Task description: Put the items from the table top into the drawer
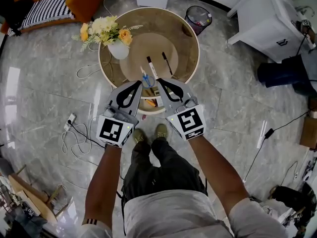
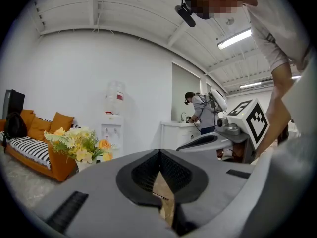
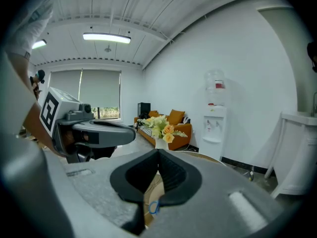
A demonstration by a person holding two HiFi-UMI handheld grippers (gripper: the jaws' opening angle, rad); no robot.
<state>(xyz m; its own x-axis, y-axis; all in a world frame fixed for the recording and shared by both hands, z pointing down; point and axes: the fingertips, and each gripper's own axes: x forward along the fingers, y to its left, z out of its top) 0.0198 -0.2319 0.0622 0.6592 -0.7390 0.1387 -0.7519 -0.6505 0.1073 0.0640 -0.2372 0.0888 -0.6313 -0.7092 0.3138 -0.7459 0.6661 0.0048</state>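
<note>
On the round wooden table point(image 1: 185, 31) lie a white marker with a black cap point(image 1: 151, 66), a black pen point(image 1: 167, 63) and blue-handled scissors point(image 1: 147, 79). A white vase of yellow flowers point(image 1: 118, 47) stands at the table's left. Under the near edge a drawer point(image 1: 148, 110) stands pulled out with something orange in it. My left gripper point(image 1: 139, 83) point(image 2: 159, 153) and right gripper point(image 1: 159, 82) point(image 3: 158, 152) hover side by side over the near edge, either side of the scissors. Both are shut with nothing held. The scissors' blue handle point(image 3: 153, 207) shows below the right jaws.
A mesh waste bin point(image 1: 198, 19) and a white cabinet point(image 1: 270, 21) stand beyond the table at the right. An orange sofa point(image 1: 54, 4) is at the far left. Cables and a power strip point(image 1: 72, 128) lie on the tiled floor. My shoes point(image 1: 148, 133) are just behind the drawer.
</note>
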